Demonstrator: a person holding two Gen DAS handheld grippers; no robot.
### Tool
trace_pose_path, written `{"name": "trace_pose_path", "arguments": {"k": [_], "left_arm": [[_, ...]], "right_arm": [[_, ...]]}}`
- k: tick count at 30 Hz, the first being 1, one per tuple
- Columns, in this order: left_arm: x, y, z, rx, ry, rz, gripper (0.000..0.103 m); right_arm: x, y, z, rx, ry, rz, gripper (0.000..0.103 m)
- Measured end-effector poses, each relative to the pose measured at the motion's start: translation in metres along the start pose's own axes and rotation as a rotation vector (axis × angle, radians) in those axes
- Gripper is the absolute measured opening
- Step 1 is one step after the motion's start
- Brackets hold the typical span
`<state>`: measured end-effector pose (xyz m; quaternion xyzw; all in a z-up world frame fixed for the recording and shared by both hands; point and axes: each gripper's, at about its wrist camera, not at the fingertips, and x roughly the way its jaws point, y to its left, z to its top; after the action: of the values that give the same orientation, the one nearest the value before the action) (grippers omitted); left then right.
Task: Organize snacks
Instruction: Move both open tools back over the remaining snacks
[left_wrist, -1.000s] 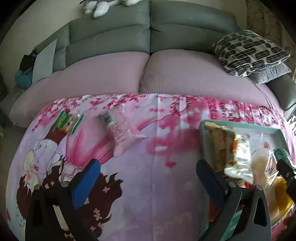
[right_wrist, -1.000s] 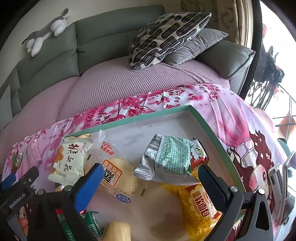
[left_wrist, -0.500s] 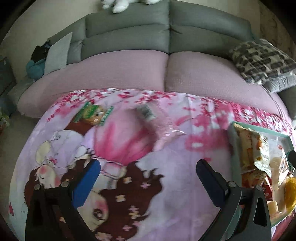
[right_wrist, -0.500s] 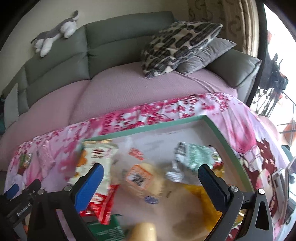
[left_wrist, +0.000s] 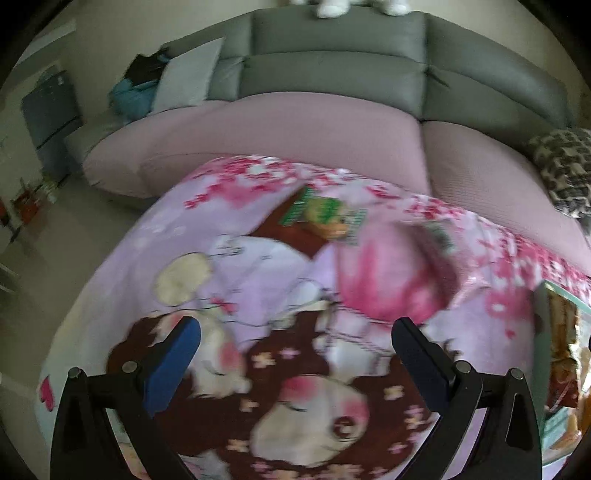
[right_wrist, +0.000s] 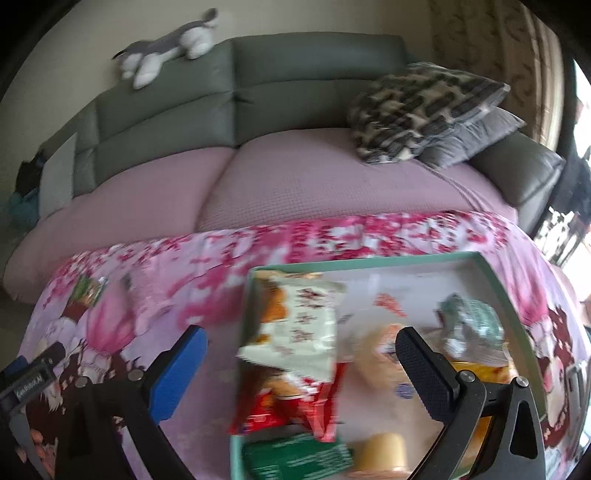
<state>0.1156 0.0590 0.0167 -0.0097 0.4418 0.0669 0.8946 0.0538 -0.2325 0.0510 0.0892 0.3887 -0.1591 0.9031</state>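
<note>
A green snack packet (left_wrist: 323, 218) lies on the pink cartoon-print cloth (left_wrist: 258, 280), ahead of my open, empty left gripper (left_wrist: 295, 354). A pale pink packet (left_wrist: 439, 254) lies to its right, blurred. The teal-rimmed tray (right_wrist: 369, 261) holds several snacks: a white packet (right_wrist: 306, 325), a red one (right_wrist: 291, 402), a green-grey one (right_wrist: 472, 325). My right gripper (right_wrist: 301, 363) is open and empty, above the tray's left part. The green packet also shows in the right wrist view (right_wrist: 88, 291). The tray's edge shows at the far right of the left wrist view (left_wrist: 543, 332).
A grey sofa (left_wrist: 332, 74) with a mauve seat cover (right_wrist: 332, 184) stands behind the cloth. Patterned and grey cushions (right_wrist: 424, 110) lie at its right end. A plush toy (right_wrist: 166, 48) sits on the backrest. The left gripper's body (right_wrist: 29, 380) shows at the lower left.
Both grippers have swung left. The green packet has come toward the centre of the left wrist view, and the tray has slid to its right edge. Both stay open.
</note>
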Motion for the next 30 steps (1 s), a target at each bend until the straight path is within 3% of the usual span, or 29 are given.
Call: {"name": "trace_pose_path", "arguments": {"k": [12, 18, 25, 30], "left_arm": [[0.010, 0.053, 0.001, -0.100, 0.029, 0.016, 0.103], [0.026, 0.044, 0.019, 0.003, 0.025, -0.079, 0.103], [0.046, 0.014, 0.063, 0.158, -0.013, -0.186, 0.103], [0.083, -0.004, 0.087, 0.165, 0.082, -0.285, 0.103]], "right_arm": [[0.008, 0.071, -0.013, -0.158, 0.017, 0.064, 0.103], [0.014, 0.093, -0.014, -0.176, 0.014, 0.119, 0.103], [0.042, 0.120, 0.000, -0.179, 0.053, 0.224, 0.103], [0.073, 0.139, 0.020, -0.195, 0.092, 0.262, 0.103]]}}
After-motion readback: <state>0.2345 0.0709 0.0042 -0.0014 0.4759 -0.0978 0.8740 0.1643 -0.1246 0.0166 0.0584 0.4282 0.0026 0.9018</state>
